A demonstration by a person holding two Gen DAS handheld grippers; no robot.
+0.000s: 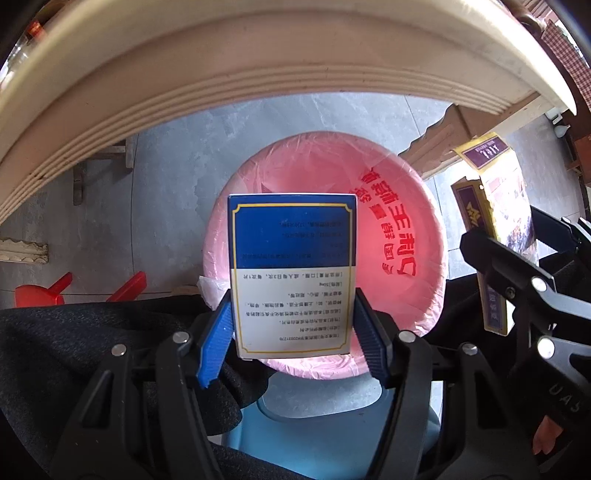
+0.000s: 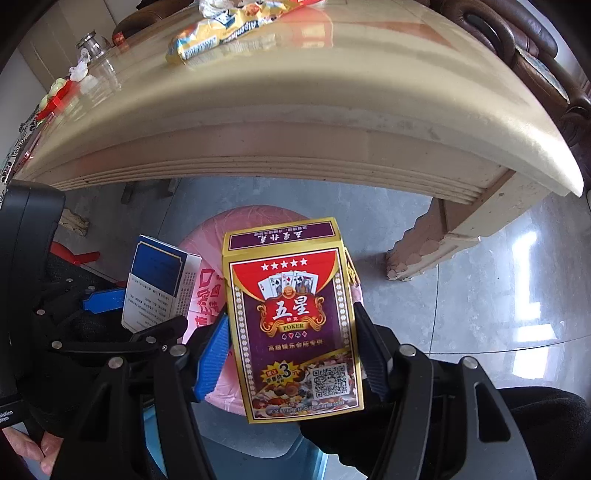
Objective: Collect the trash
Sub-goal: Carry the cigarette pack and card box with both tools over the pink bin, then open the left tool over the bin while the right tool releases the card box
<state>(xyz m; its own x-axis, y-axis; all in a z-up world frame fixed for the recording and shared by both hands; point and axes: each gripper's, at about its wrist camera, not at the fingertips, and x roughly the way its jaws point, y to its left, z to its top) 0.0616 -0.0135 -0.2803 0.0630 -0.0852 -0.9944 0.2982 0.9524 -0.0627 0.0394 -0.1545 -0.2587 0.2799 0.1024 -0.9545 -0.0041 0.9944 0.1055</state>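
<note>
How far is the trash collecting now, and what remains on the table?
Done: nothing visible inside the pink-lined trash bin yet. In hand: the left gripper holds a blue-and-white cardboard box over the bin; the right gripper holds a purple poker card box beside it. Left: the yellow snack wrapper and crumpled white scraps on the beige table.

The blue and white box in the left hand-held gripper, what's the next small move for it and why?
Probably open the left hand-held gripper and let the blue and white box drop. It is clamped upright between the pads, and in this view it sits over the open mouth of the pink-lined bin on the floor. The right hand-held gripper holds a poker card box beside it.
</note>
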